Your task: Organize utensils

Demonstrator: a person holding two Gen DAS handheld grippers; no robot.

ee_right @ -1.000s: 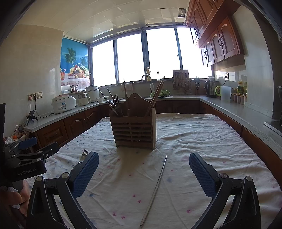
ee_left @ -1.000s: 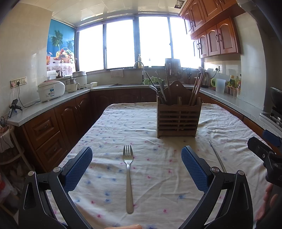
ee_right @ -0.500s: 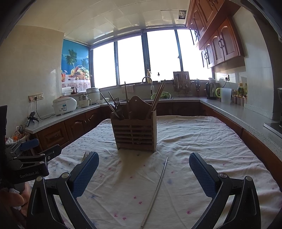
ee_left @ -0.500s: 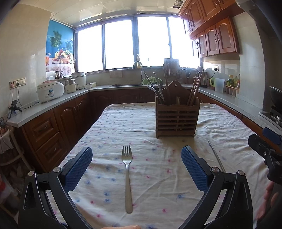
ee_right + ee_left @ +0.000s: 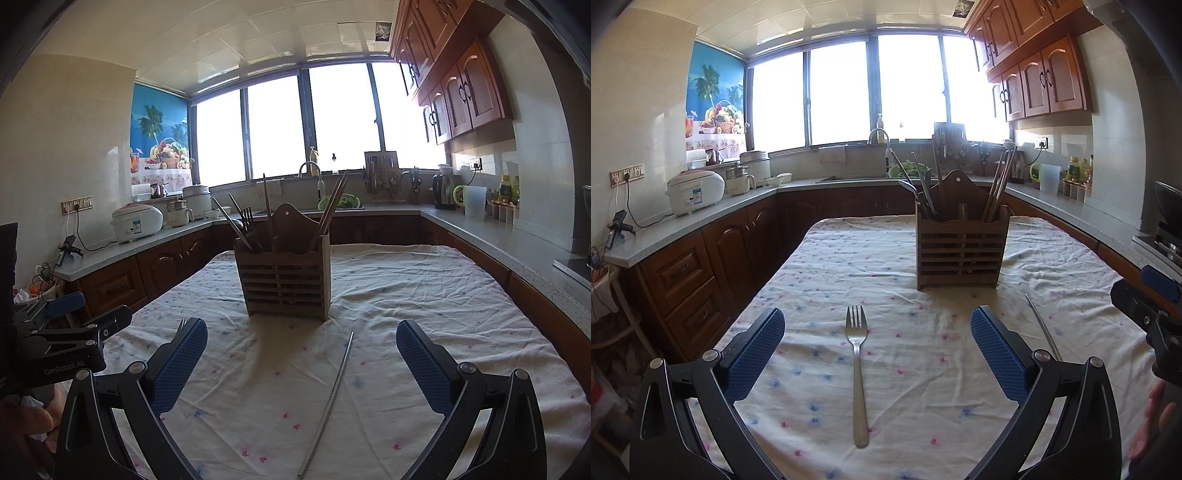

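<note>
Sunlit kitchen, table [image 5: 1052, 258] under a flowered cloth. Fork [image 5: 857, 365] lying flat, centred below the wide-open, empty left tool [image 5: 877, 345]; metal chopstick [image 5: 328, 402] beneath the wide-open, empty right tool [image 5: 301, 360]. Best lowered straight, pinching mid-handle, then lifted toward the wooden utensil holder [image 5: 960, 251].

Surface [image 5: 827, 258] covered by a floral cloth [image 5: 923, 369]. Fork [image 5: 857, 369] lies flat, tines pointing away, between the left hand-held gripper [image 5: 877, 354] fingers. Wooden utensil holder [image 5: 960, 251] stands farther ahead. Metal chopstick [image 5: 328, 402] lies between the right hand-held gripper [image 5: 301, 363] fingers.
</note>
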